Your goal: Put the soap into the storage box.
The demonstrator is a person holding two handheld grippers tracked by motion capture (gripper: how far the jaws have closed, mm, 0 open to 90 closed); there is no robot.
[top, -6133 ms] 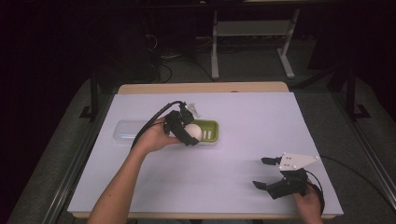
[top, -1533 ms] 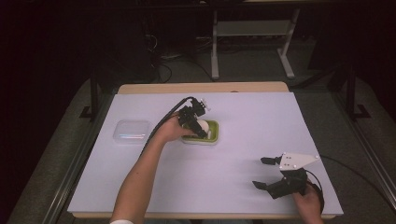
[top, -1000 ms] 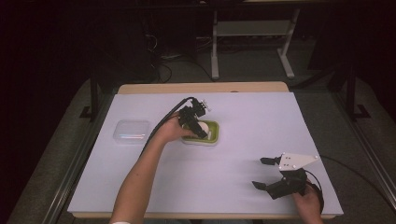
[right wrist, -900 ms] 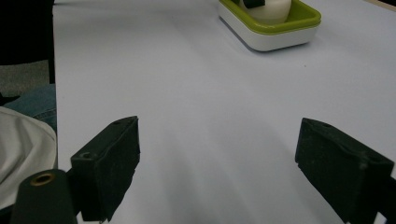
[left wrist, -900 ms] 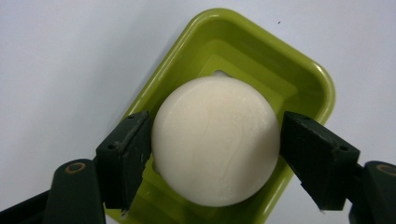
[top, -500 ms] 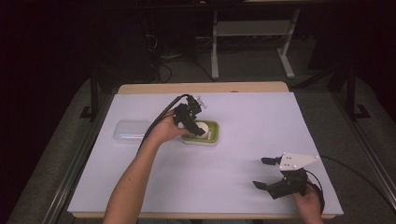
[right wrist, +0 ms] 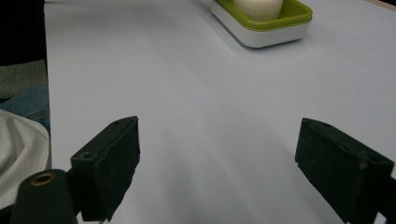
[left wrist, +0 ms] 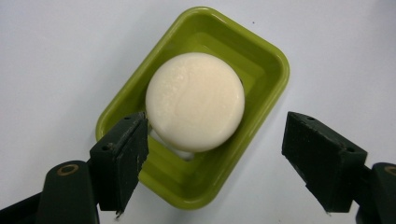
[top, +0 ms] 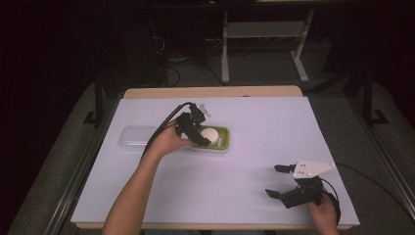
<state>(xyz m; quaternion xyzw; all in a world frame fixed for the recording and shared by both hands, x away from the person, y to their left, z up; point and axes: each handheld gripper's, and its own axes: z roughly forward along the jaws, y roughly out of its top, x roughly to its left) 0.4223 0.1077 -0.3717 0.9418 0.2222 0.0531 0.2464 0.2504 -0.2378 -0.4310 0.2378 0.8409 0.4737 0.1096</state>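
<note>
A round cream soap bar (left wrist: 195, 100) lies in a green soap dish (left wrist: 275, 70) on the white table. My left gripper (left wrist: 219, 140) hovers just above it, open, jaws wide on either side of the bar and apart from it. From above, the left gripper (top: 199, 128) sits at the left end of the dish (top: 222, 146) with the soap (top: 209, 133) beside it. My right gripper (top: 272, 180) rests open near the front right of the table, nothing between its jaws (right wrist: 217, 140). It faces the dish (right wrist: 275, 32) and soap (right wrist: 258, 7) far ahead.
A clear plastic lid (top: 133, 137) lies flat to the left of the dish, by the left forearm. White paper (top: 274, 127) covers the table. A dark floor and a metal stand (top: 264, 34) lie beyond the far edge.
Earlier the left gripper carried the soap over the dish. Now the bar lies in the dish, the jaws have let go, and the gripper has drawn back slightly left. The right gripper stayed still.
</note>
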